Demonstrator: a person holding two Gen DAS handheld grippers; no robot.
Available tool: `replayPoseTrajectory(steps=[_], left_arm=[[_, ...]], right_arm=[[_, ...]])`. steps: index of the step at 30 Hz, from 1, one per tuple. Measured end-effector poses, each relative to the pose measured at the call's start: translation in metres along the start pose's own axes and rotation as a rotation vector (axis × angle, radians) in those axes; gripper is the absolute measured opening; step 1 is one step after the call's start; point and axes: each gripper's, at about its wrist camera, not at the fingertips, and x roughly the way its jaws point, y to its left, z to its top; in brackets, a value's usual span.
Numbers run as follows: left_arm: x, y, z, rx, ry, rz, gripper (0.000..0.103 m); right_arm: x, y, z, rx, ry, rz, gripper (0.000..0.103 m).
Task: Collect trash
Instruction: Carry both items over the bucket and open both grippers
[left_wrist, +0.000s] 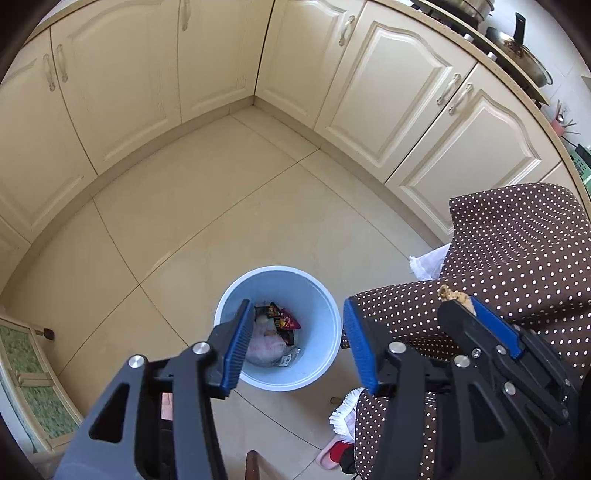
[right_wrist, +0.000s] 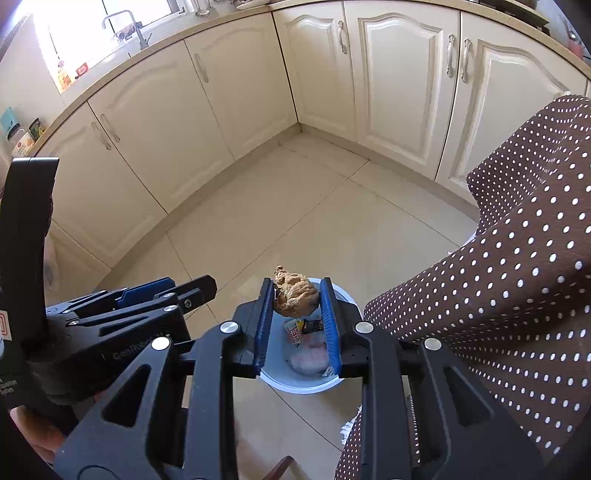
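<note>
A light blue trash bin (left_wrist: 314, 295) stands on the tiled floor, with wrappers and a white bag (left_wrist: 269, 343) inside. My left gripper (left_wrist: 297, 314) is open and empty, above the bin's mouth. My right gripper (right_wrist: 297, 291) is shut on a crumpled brown lump of trash (right_wrist: 295, 293) and holds it over the bin (right_wrist: 280, 380). In the left wrist view the right gripper (left_wrist: 461, 301) shows at the right with the brown lump (left_wrist: 452, 295) at its tip. In the right wrist view the left gripper (right_wrist: 177, 290) shows at the left.
Cream kitchen cabinets (left_wrist: 207, 62) line the corner behind the bin. A table under a brown polka-dot cloth (left_wrist: 517, 251) is to the right. A pink slipper (left_wrist: 330, 454) lies on the floor near the bin. A green-panelled door (left_wrist: 33, 387) is at the left.
</note>
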Motion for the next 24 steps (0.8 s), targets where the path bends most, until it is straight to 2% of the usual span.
replayPoseTrajectory(steps=[19,22,23,24], left_arm=[[-0.011,0.026,0.002,-0.048,-0.021,-0.005,0.050],[-0.012,0.028,0.002,-0.048,-0.022,-0.006,0.050],[-0.013,0.028,0.002,-0.048,-0.023,-0.006,0.050],[-0.013,0.028,0.002,-0.047,-0.024,-0.006,0.050]], right_arm=[[0.017,0.013,0.008,-0.008,-0.008,0.010,0.027],[0.017,0.013,0.008,-0.009,-0.012,0.010,0.034],[0.016,0.014,0.009,-0.010,-0.015,0.007,0.042],[0.016,0.015,0.010,-0.011,-0.019,0.002,0.045]])
